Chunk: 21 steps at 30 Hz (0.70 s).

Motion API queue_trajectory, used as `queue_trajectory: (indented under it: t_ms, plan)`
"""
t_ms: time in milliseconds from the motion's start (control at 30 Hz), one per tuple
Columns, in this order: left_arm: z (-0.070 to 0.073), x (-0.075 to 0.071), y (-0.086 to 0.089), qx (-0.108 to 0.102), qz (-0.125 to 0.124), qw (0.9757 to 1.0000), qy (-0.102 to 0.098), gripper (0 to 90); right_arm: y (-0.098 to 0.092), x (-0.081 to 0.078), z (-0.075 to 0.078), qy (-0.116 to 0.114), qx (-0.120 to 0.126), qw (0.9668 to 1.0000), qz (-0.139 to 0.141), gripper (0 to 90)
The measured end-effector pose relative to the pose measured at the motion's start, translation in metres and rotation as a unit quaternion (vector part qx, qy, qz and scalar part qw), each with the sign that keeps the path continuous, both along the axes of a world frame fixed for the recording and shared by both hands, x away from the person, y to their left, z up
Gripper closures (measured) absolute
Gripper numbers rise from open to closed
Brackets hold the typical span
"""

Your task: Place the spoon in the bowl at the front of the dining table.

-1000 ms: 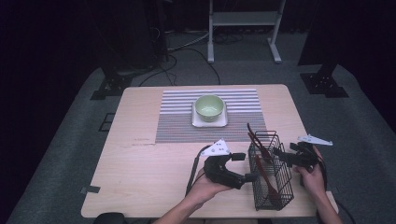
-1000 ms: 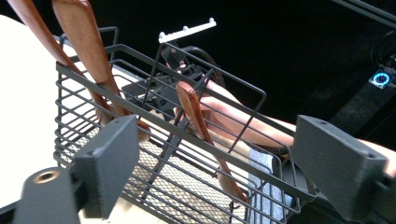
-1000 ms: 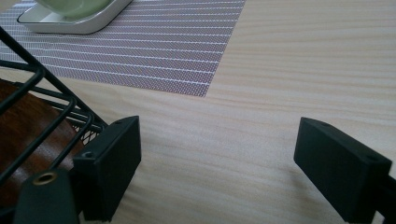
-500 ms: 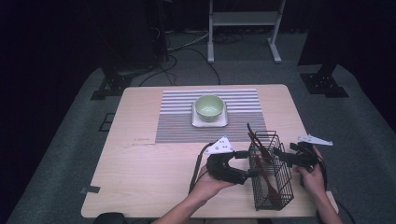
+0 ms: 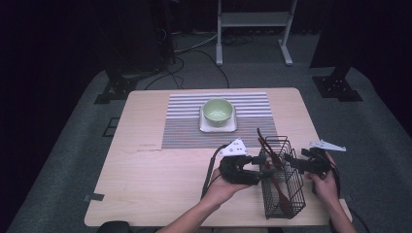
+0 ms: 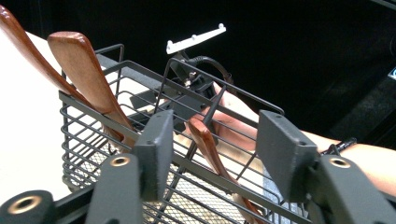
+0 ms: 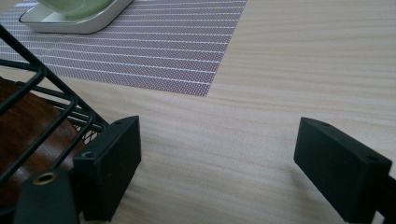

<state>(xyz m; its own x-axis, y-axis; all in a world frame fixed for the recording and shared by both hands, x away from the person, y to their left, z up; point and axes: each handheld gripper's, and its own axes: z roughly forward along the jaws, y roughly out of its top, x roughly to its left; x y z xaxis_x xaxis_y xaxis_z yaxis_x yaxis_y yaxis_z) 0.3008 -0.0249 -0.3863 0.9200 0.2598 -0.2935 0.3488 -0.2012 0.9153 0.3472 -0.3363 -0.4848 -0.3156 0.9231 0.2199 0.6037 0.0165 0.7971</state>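
Note:
A black wire basket (image 5: 284,187) stands near the table's front right edge, with dark wooden utensils (image 5: 272,162) leaning in it. My left gripper (image 5: 260,166) reaches over the basket's left rim. In the left gripper view its jaws (image 6: 217,135) straddle the rim (image 6: 201,161) and a wooden handle (image 6: 208,142). They have just been closing, with gaps still on both sides of the handle. My right gripper (image 5: 293,162) rests at the basket's right side, and its jaws (image 7: 219,140) stand open wide over bare table, the left one beside the basket's wire (image 7: 42,107).
A green bowl (image 5: 217,110) sits on a white square plate (image 5: 217,127) on a striped placemat (image 5: 189,131) in the middle of the far half of the table. The table's front edge (image 5: 194,224) is close behind the basket.
The left gripper has edged right, closer to the basket's rim, and its jaws have narrowed. The right hand and the basket have stayed put.

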Motion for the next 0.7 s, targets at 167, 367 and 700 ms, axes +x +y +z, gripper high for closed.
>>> queue_trajectory:
  t_ms: [167,367,700]
  plan:
    - [-0.0017,0.0031,-0.0005,0.003,0.001,1.0,0.005,58.8,-0.0002,0.0001,0.0,0.0,0.001,1.0,0.0,13.4]
    - [-0.0036,0.0033,0.0005,-0.001,-0.008,1.0,0.002,70.0,0.0001,0.0001,0.0,0.0,0.0,1.0,0.001,13.4]
    - [0.0009,-0.0005,0.0011,-0.02,-0.027,0.9994,0.0,82.0,0.0004,0.0,0.0001,-0.001,-0.002,1.0,0.002,13.4]
